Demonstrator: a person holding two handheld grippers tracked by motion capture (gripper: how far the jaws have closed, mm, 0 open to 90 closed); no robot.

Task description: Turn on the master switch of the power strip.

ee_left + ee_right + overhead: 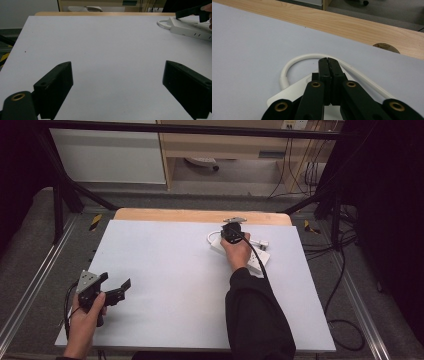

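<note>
power strip (pixel 252 257): 1, white | right hand-held gripper (pixel 328 60): jaws together above it | left hand-held gripper (pixel 117 82): jaws apart, empty

Counter (pixel 165 285): pale grey-white sheet over a light wood top, wood strip (pixel 200 215) bare along the far edge. Black metal frame (pixel 200 129) spans the far side, slanted struts at both corners. Grey carpet floor (pixel 30 250). Behind: white cabinet panel (pixel 107 155), light wood desk (pixel 225 145), dark cables (pixel 300 170) hanging beside it. Aluminium rails (pixel 35 285) flank the counter. Dim, even light.
</note>
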